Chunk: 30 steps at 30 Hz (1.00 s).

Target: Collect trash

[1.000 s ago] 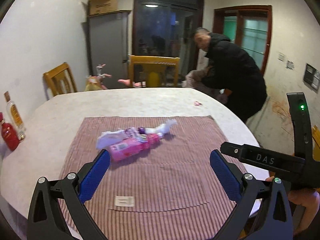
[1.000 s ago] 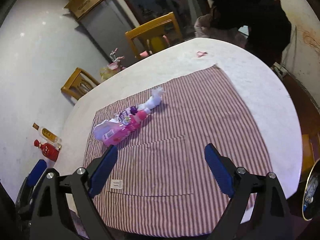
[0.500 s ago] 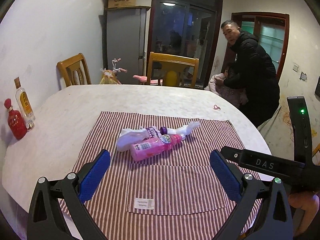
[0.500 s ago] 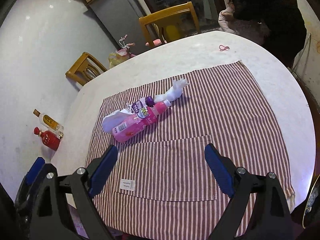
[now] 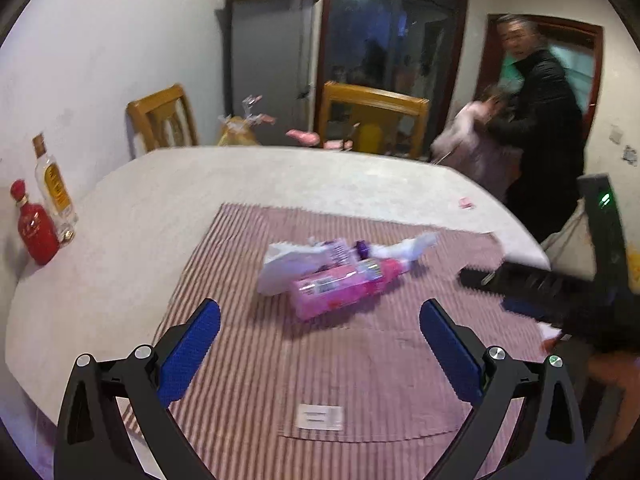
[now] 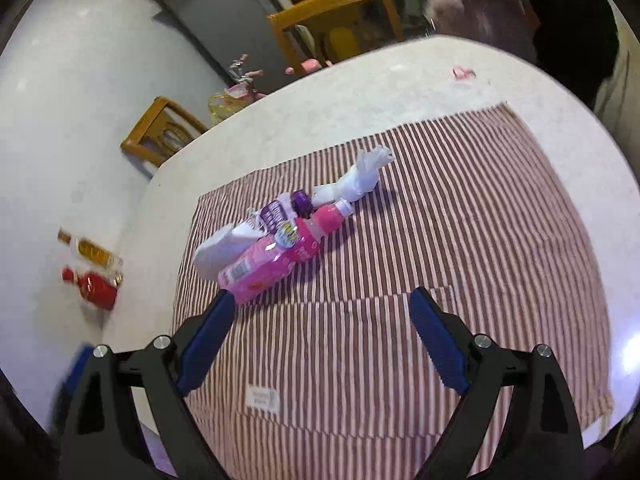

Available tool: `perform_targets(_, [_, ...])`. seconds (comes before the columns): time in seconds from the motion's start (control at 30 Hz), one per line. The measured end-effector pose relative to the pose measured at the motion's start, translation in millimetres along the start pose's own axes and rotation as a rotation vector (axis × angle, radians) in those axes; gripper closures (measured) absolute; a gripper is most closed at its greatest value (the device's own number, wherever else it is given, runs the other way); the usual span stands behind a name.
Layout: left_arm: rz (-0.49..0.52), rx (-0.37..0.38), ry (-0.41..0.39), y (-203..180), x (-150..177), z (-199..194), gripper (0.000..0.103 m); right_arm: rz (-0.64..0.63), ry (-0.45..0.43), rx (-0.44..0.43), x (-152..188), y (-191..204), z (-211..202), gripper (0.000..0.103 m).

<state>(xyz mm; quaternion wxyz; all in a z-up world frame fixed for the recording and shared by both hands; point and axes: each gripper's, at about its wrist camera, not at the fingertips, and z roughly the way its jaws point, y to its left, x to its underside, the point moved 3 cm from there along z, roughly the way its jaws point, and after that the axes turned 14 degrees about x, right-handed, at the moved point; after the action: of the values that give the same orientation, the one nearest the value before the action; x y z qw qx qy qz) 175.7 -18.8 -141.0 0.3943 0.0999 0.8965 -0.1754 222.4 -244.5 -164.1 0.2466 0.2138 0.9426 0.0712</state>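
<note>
On the striped cloth: a pink plastic drink bottle [image 6: 280, 256] lies on its side on the red-and-white striped cloth [image 6: 460, 240] that covers part of the pale round table [image 6: 360, 92], touching a white and purple wrapper [image 6: 256, 226] and a twisted white tissue [image 6: 360, 178] at its cap end.
Long axis: the bottle runs from near-left, base end, to far-right, cap end, slanted across both views.
Direction from the tongs: ahead and left of the right gripper [image 6: 320, 340]; almost straight ahead of the left gripper [image 5: 320, 344].
Nearer tool: judged the right gripper, whose left blue pad [image 6: 206, 344] shows just short of the bottle's base.
Tong state: both grippers gape wide with nothing between the pads.
Pose: both are held above the near cloth, pointing forward and down; the right one also shows at the right edge of the left view.
Needed next: probably a turn so the pads straddle the bottle's width.
</note>
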Motion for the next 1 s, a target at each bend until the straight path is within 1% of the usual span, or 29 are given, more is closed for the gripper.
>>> perform_targets(0.07, [-0.027, -0.017, 0.032, 16, 4, 13, 0.006, 0.065, 0.036, -0.01, -10, -6, 16, 0.014])
perform_targets(0.13, [-0.052, -0.056, 0.074, 35, 10, 27, 0.006, 0.124, 0.071, -0.019, -20, -8, 34, 0.014])
perform_targets(0.2, [-0.074, -0.089, 0.103, 52, 15, 38, 0.006, 0.166, 0.088, -0.026, -29, -6, 49, 0.014])
perform_targets(0.3, [-0.111, -0.122, 0.124, 73, 19, 48, 0.006, 0.22, 0.121, -0.035, -44, 0, 75, 0.014])
perform_targets(0.37, [-0.125, -0.136, 0.131, 81, 22, 52, 0.006, 0.247, 0.162, -0.071, -48, 4, 87, 0.014])
perform_targets(0.4, [-0.13, -0.143, 0.136, 86, 23, 55, 0.006, 0.26, 0.196, -0.102, -47, 9, 95, 0.014])
perform_targets(0.47, [-0.136, -0.149, 0.141, 91, 24, 59, 0.006, 0.275, 0.247, -0.137, -41, 17, 106, 0.014])
perform_targets(0.57, [-0.143, -0.155, 0.147, 98, 24, 63, 0.006, 0.313, 0.307, -0.154, -33, 30, 125, 0.014])
perform_targets(0.67, [-0.141, -0.163, 0.144, 104, 24, 62, 0.006, 0.338, 0.348, -0.142, -25, 45, 139, 0.014])
perform_targets(0.7, [-0.141, -0.169, 0.141, 105, 22, 62, 0.006, 0.336, 0.345, -0.128, -24, 49, 142, 0.014])
perform_targets(0.73, [-0.142, -0.173, 0.136, 107, 21, 61, 0.006, 0.322, 0.329, -0.089, -22, 56, 145, 0.015])
perform_targets(0.77, [-0.146, -0.177, 0.134, 110, 21, 60, 0.006, 0.307, 0.315, -0.054, -21, 60, 147, 0.019])
perform_targets(0.8, [-0.154, -0.182, 0.132, 114, 21, 58, 0.006, 0.28, 0.296, -0.013, -19, 65, 152, 0.027])
perform_targets(0.83, [-0.163, -0.185, 0.128, 117, 21, 56, 0.006, 0.254, 0.262, 0.007, -20, 70, 152, 0.033])
perform_targets(0.87, [-0.169, -0.187, 0.128, 120, 20, 56, 0.006, 0.224, 0.231, 0.038, -20, 73, 152, 0.035])
perform_targets(0.9, [-0.172, -0.186, 0.129, 122, 20, 56, 0.006, 0.196, 0.211, 0.044, -20, 78, 153, 0.036])
perform_targets(0.93, [-0.173, -0.181, 0.129, 124, 18, 56, 0.006, 0.173, 0.207, 0.043, -19, 80, 153, 0.041])
perform_targets(0.97, [-0.171, -0.178, 0.126, 125, 16, 57, 0.006, 0.162, 0.22, 0.027, -18, 78, 152, 0.05])
perform_targets(1.0, [-0.166, -0.175, 0.124, 125, 14, 58, 0.006, 0.161, 0.235, 0.002, -16, 74, 150, 0.051])
